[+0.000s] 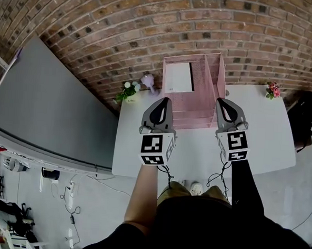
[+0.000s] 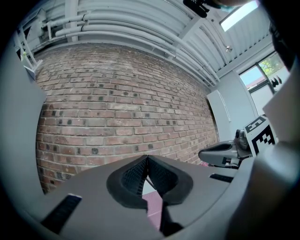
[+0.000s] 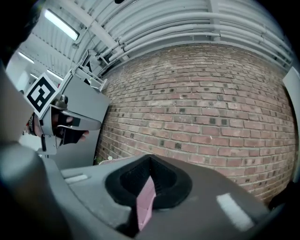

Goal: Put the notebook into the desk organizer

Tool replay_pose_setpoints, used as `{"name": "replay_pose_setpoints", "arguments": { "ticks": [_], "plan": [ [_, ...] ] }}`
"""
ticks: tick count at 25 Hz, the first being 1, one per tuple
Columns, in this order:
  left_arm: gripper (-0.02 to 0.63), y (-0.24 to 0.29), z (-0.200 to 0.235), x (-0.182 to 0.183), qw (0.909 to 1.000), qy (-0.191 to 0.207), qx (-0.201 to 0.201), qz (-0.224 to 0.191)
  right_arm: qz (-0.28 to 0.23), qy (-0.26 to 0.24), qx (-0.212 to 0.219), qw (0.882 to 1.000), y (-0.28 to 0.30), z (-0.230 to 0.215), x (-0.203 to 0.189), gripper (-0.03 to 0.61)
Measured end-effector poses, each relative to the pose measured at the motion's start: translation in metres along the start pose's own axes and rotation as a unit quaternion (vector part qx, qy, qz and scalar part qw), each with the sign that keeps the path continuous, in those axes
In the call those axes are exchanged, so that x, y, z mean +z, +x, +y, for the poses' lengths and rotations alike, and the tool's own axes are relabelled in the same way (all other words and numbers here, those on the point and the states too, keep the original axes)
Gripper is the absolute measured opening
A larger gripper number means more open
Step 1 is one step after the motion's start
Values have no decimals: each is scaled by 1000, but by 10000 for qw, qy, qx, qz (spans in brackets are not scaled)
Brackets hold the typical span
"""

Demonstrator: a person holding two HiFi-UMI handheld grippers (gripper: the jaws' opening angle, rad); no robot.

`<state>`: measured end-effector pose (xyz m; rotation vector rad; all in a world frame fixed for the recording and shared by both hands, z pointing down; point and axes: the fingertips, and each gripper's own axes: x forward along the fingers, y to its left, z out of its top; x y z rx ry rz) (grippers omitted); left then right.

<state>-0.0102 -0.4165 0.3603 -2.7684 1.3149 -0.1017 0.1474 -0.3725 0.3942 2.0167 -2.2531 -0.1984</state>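
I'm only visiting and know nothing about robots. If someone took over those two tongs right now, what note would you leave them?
Left tongs: shut, held level at the front left corner of the desk organizer.
Right tongs: shut, at its front right corner. A pink strip shows beneath the jaws, but I cannot tell if they pinch it.
Notebook: in the organizer's left compartment, which stands on the white table.
Done: the notebook looks stowed.
Left: probably only drawing both tongs back.
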Motion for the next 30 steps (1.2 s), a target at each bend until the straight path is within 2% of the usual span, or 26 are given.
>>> {"name": "replay_pose_setpoints", "arguments": {
  "ticks": [7,30],
  "plan": [
    [9,1,-3,-5,10000,-34,2,31,-12,334,-90,9994,-5,-13,-1,0],
    [9,5,-8,-5,9999,87,-93,61,90,277,-43,9996,-4,-12,-6,0]
  ]
}}
